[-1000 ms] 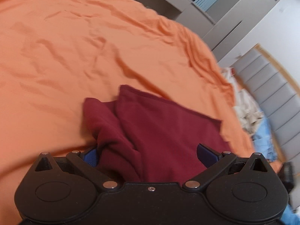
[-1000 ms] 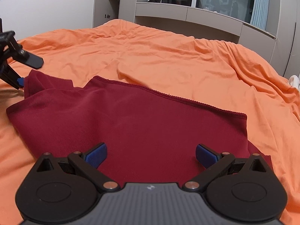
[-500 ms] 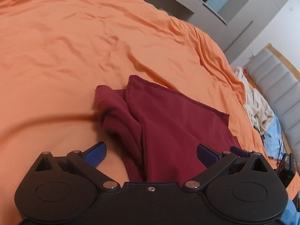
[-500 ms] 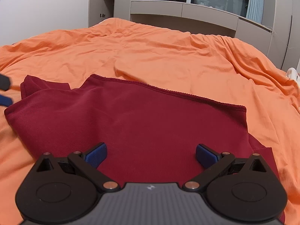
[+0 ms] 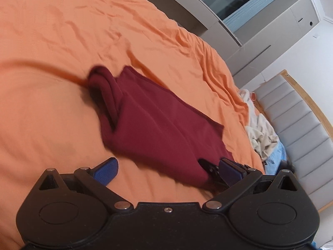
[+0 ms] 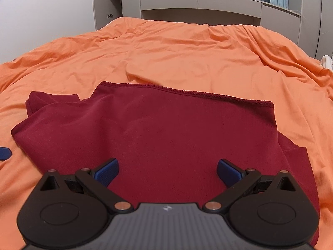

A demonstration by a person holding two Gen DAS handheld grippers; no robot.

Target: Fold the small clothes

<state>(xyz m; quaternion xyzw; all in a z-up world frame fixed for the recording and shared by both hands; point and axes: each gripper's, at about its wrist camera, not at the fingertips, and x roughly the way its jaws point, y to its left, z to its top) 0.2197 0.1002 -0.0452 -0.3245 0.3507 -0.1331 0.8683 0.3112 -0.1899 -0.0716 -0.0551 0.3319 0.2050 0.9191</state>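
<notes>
A dark red garment (image 6: 162, 133) lies folded on the orange bed cover (image 6: 187, 58), its hemmed edge at the far side and a bunched sleeve at its left. It also shows in the left wrist view (image 5: 158, 129), with the bunched sleeve (image 5: 102, 89) at its far end. My right gripper (image 6: 167, 171) is open and empty, just above the garment's near part. My left gripper (image 5: 166, 170) is open and empty, over the bed cover at the garment's near left edge. One blue pad of it (image 6: 4, 153) shows at the left edge of the right wrist view.
A pile of beige and blue clothes (image 5: 264, 137) lies at the bed's right side by a grey padded headboard (image 5: 297, 125). Grey cupboards and shelves (image 6: 208, 2) stand beyond the bed's far end.
My left gripper has pulled back and to the left, away from the garment, which now lies outside its fingers. The right gripper has lifted slightly and stays open.
</notes>
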